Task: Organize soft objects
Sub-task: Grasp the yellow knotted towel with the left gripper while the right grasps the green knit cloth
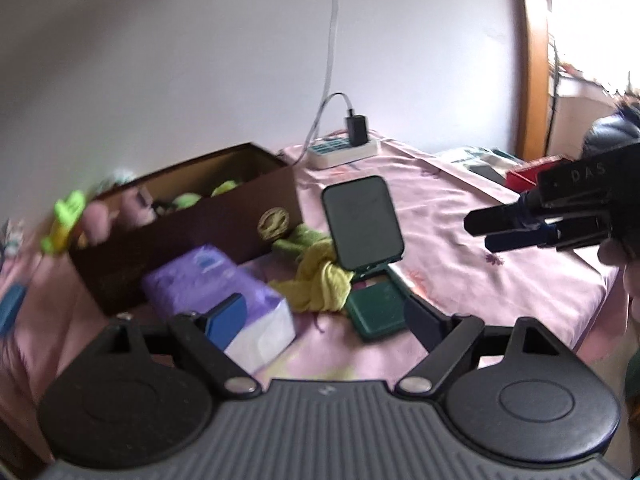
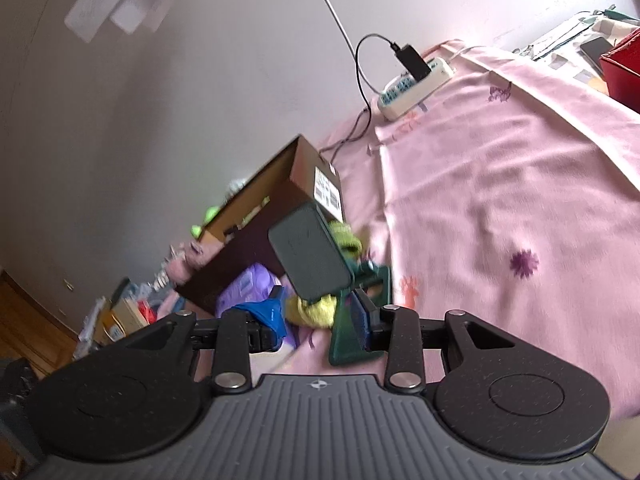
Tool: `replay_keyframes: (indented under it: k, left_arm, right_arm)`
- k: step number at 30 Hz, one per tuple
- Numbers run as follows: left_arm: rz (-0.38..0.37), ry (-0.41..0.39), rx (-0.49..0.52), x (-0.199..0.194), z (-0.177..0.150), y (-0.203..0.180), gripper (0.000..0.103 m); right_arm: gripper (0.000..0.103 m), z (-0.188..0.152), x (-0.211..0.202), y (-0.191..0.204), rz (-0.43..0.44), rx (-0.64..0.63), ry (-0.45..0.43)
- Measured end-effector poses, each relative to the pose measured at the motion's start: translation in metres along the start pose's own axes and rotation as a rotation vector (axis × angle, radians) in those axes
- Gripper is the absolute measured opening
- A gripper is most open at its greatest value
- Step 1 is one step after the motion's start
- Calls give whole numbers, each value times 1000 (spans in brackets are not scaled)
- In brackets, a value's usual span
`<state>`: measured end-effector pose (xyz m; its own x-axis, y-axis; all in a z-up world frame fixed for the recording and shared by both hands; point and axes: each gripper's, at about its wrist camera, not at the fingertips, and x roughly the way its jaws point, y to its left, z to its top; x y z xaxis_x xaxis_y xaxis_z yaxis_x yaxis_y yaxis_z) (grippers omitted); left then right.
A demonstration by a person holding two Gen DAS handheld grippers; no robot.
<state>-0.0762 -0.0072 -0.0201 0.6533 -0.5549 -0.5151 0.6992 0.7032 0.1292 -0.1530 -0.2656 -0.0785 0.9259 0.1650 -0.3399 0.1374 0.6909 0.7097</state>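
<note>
Trouble is most likely around the yellow-green cloth (image 1: pixel 320 280), the soft thing left out on the pink floral sheet (image 1: pixel 460 240). It lies crumpled between the brown cardboard box (image 1: pixel 200 236) and a dark green folding stand (image 1: pixel 376 308), whose upright panel (image 1: pixel 362 222) leans right over it. The purple tissue pack (image 1: pixel 224 296) sits just beside it, against the box front.

The left gripper (image 1: pixel 320 312) hangs above this cluster with its jaws wide and nothing between them. In the left wrist view the right gripper (image 1: pixel 484 232) is off to the right over bare sheet, its jaws narrow, close together; I cannot tell whether they pinch anything, and its own view shows nothing clearly held.

Judging by the layout, a reach for the cloth could clip the stand panel and tip or drag it, since the cloth tucks under its edge. Wide jaws coming down could also catch the tissue pack along with the cloth, or bunch the sheet. The box already holds plush toys, with a green one (image 1: pixel 66 220) hanging over its left rim; stuffing more in carelessly might push that one out. The power strip (image 1: pixel 344 150) and its cables lie well behind, a lesser snag risk
</note>
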Motion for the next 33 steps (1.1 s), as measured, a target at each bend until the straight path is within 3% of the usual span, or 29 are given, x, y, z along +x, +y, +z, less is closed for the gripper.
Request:
replay_keyframes:
  k: [6,14,18,24,29,33]
  left_arm:
    - [-24,39,157,39,19,1,86]
    - [-186,116,279,107,17,11,86]
    - [-308,236,271,134,9,25,86]
    - [-357,317,314,135,0,39,86]
    - [-365,406,305,129,-8,59,86]
    - [-364,368,285,123,9,58,86]
  right_arm:
    - [19,36,28,-12,10,35,-21]
    - [20,86,77,-16,-83,54,-9]
    - [20,97,92,-17,-131,77,17]
    - [23,108,100,-9,-159,124,24]
    - [23,120,105,11,-151,72,65]
    - [23,129,121,26,-147,-12,151]
